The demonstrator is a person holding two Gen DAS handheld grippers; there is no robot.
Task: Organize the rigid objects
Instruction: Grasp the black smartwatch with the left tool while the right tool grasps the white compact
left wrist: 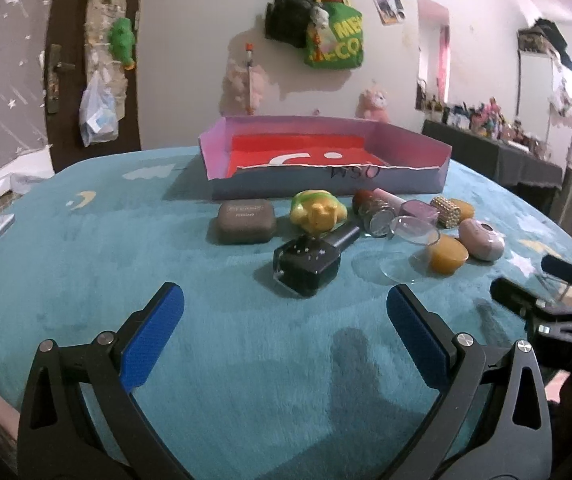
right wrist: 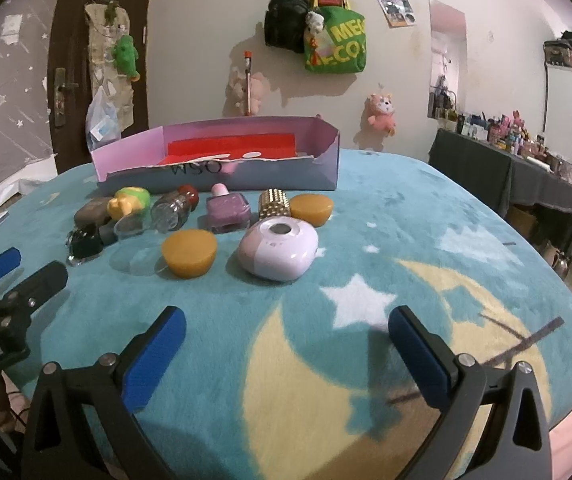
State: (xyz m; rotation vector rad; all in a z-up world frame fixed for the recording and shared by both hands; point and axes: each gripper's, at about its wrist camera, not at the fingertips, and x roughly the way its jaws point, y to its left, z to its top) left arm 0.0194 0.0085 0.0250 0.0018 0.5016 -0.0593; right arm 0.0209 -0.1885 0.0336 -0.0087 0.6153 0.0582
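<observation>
Left claw (left wrist: 285, 308): hovering low over the blanket, blue pads spread wide apart and gripping nothing; the black nail polish bottle (left wrist: 309, 265) is lying on its side just ahead of it.
Right claw (right wrist: 287, 330): also hanging wide apart and empty, above the yellow moon print, with the lilac round case (right wrist: 279, 253) lying nearest in front.
Surface: a teal blanket (left wrist: 106, 264) with stars and clouds is carrying everything.
Box: a shallow purple cardboard box (left wrist: 326, 186) with a red lining is sitting beyond the row, its torn front wall facing the claws.
Objects, left to right: a brown pouch case (left wrist: 247, 221), a yellow-green toy figure (left wrist: 318, 212), a clear bottle with a red cap (right wrist: 177, 205), a purple nail polish bottle (right wrist: 229, 209) standing upright, a gold studded cylinder (right wrist: 274, 203), and two amber domes (right wrist: 189, 253), one near the lilac case, the other touching the cylinder.
Clear lid (left wrist: 415, 230): leaning beside the nearer amber dome.
</observation>
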